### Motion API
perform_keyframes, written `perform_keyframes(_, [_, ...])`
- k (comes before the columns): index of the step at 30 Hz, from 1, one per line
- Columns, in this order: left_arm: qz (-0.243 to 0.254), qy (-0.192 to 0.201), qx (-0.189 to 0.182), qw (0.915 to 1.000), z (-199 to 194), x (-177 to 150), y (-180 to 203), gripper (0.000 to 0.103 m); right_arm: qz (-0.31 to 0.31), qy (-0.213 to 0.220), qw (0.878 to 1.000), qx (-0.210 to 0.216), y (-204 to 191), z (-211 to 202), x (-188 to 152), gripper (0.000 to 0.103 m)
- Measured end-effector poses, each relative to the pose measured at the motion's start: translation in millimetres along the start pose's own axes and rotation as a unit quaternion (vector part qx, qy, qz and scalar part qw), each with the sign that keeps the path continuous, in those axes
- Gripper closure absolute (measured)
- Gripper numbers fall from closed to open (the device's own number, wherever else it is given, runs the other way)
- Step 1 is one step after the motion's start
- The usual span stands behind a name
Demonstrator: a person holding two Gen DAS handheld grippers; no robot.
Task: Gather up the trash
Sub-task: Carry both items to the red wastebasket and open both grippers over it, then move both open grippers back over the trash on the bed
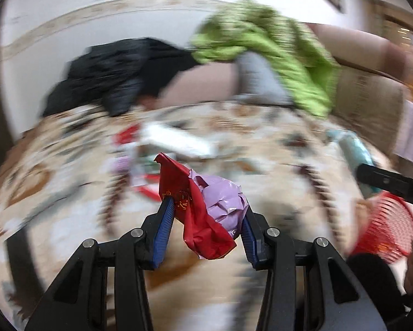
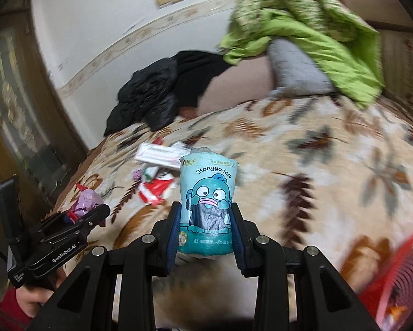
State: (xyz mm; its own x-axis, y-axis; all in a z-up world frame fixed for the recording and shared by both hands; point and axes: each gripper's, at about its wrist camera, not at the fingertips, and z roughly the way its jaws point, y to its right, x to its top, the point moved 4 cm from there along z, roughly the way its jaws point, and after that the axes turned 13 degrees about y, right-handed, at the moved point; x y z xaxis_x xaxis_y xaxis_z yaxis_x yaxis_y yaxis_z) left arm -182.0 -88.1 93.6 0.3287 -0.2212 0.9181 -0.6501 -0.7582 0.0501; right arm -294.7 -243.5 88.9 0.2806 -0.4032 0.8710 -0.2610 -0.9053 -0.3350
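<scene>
The left gripper (image 1: 206, 215) is clamping a crumpled red wrapper (image 1: 189, 209) and a lilac wrapper (image 1: 223, 201) bunched together between its blue pads, jaws partly closed around the wad; the right gripper (image 2: 205, 229) is squeezing an upright teal tissue pack (image 2: 206, 201) with a cartoon face, pads pressing both sides; both loads are hanging clear above a leaf-patterned bedspread (image 2: 330, 179); more litter is lying beyond on the bedspread, a white box (image 2: 162, 153) and red-and-white scraps (image 2: 155, 187) just beside it; a red mesh basket (image 2: 399, 275) is sitting at the lower right edge; farther back a black jacket (image 2: 148, 93), a grey pillow (image 2: 294, 63) and a green blanket (image 2: 302, 27) are piling against the wall.
</scene>
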Motion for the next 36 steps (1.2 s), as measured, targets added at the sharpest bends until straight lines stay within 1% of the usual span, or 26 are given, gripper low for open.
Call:
perform_keyframes(2, [0.004, -0.005, -0.062, 0.9980, 1.1, 8.1, 33.4, 0.059, 0.012, 0.013, 0.999, -0.031, 28.9, -31.5, 4.6, 0.067])
perform_keyframes(3, [0.006, -0.008, -0.086, 0.9962, 1.5, 11.2, 46.9, 0.059, 0.017, 0.018, 0.999, -0.046, 40.6, -44.2, 6.5, 0.067])
perform_keyframes(4, [0.009, -0.015, -0.126, 0.9918, 3.3, 16.4, 69.6, 0.059, 0.024, 0.025, 0.997, -0.063, 55.6, -60.0, 7.6, 0.067])
perform_keyframes(6, [0.017, -0.022, -0.171, 0.9849, 6.0, 22.7, 104.0, 0.059, 0.042, 0.033, 0.994, -0.094, 83.1, -86.7, 9.5, 0.067])
perform_keyframes(9, [0.028, -0.042, -0.239, 0.9696, 14.5, 30.4, 164.6, 0.059, 0.072, 0.047, 0.986, -0.145, 129.2, -127.7, 10.4, 0.066])
perform_keyframes(12, [0.034, -0.070, -0.302, 0.9500, 23.7, 29.2, 225.4, 0.059, 0.101, 0.055, 0.976, -0.183, 167.2, -158.0, 6.2, 0.066])
perform_keyframes(14, [0.046, -0.086, -0.335, 0.9371, 27.9, 23.4, 266.0, 0.059, 0.123, 0.058, 0.969, -0.205, 191.3, -176.0, -0.8, 0.066])
perform_keyframes(17, [0.065, -0.119, -0.369, 0.9196, 37.7, 8.8, 317.7, 0.059, 0.145, 0.061, 0.963, -0.220, 213.3, -190.2, -7.7, 0.065])
perform_keyframes(18, [0.069, -0.123, -0.373, 0.9170, 37.4, 5.7, 327.6, 0.059, 0.150, 0.062, 0.961, -0.226, 220.1, -193.9, -10.0, 0.063])
perform_keyframes(20, [0.083, -0.135, -0.380, 0.9113, 41.3, -3.3, 350.0, 0.051, 0.158, 0.060, 0.958, -0.230, 228.7, -197.6, -14.8, 0.058])
perform_keyframes(21, [0.088, -0.143, -0.383, 0.9082, 44.4, -7.2, 359.4, 0.037, 0.160, 0.058, 0.957, -0.233, 231.9, -197.0, -16.8, 0.052])
perform_keyframes(22, [0.089, -0.147, -0.381, 0.9087, 47.2, -9.5, 365.0, 0.028, 0.162, 0.055, 0.956, -0.237, 235.4, -197.2, -18.9, 0.048])
perform_keyframes(23, [0.086, -0.145, -0.377, 0.9107, 48.4, -10.4, 366.0, 0.028, 0.164, 0.053, 0.954, -0.245, 239.3, -198.5, -20.7, 0.045])
perform_keyframes(25, [0.082, -0.150, -0.372, 0.9126, 49.9, -12.1, 364.8, 0.028, 0.170, 0.055, 0.952, -0.249, 242.8, -200.1, -21.2, 0.044])
perform_keyframes(27, [0.072, -0.150, -0.367, 0.9153, 50.4, -10.3, 354.3, 0.028, 0.171, 0.056, 0.952, -0.249, 242.6, -197.1, -18.9, 0.044])
perform_keyframes(31, [0.045, -0.137, -0.339, 0.9297, 48.9, -0.9, 314.6, 0.028, 0.163, 0.054, 0.957, -0.232, 230.6, -183.2, -12.4, 0.044])
perform_keyframes(33, [0.041, -0.126, -0.316, 0.9394, 48.2, 2.6, 290.8, 0.028, 0.156, 0.052, 0.962, -0.218, 220.2, -170.7, -7.8, 0.044])
perform_keyframes(34, [0.042, -0.118, -0.297, 0.9467, 47.3, 4.4, 272.7, 0.028, 0.149, 0.049, 0.966, -0.205, 211.6, -160.5, -4.9, 0.044])
perform_keyframes(36, [0.040, -0.109, -0.270, 0.9559, 47.7, 6.9, 244.7, 0.028, 0.137, 0.043, 0.972, -0.184, 195.4, -143.1, -0.3, 0.044])
